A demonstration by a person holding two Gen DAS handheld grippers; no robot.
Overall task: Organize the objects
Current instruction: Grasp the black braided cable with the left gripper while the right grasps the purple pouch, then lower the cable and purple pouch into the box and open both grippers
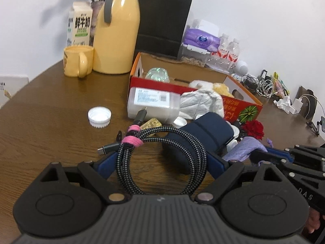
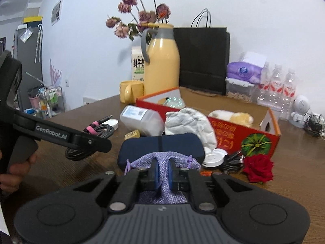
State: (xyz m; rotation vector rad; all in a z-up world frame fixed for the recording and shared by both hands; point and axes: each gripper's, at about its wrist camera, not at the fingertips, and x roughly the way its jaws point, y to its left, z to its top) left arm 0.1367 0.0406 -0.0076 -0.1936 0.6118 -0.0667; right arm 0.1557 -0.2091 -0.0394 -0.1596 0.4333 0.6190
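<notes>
Left claw: my left gripper (image 1: 162, 162) has its blue pads spread wide, one on either side of the coiled braided cable (image 1: 160, 160); whether the pads touch the coil I cannot tell.
Cable: a black-and-grey coil bound with a pink tie (image 1: 132, 137), low in the centre of the left wrist view, lying on the brown wooden table (image 1: 50, 126).
Right claw: my right gripper (image 2: 163, 174) is pressed together, pinching the purple knitted pouch (image 2: 162, 162) between its blue pads at lower centre of the right wrist view.
Navy case: the dark blue case (image 2: 160, 146) lies just behind the pouch.
Box: the red cardboard box (image 2: 258, 136) stands at centre right, a white cloth (image 2: 191, 126) draped against its front wall.
Front of box: a clear plastic jar (image 1: 152, 103) lies on its side, a white lid (image 1: 99, 117) to its left.
Rose: a red rose (image 2: 258, 167) lies at lower right, beside the box.
Back: a yellow jug (image 1: 117, 38), yellow mug (image 1: 78, 63) and milk carton (image 1: 80, 24) stand at upper left.
</notes>
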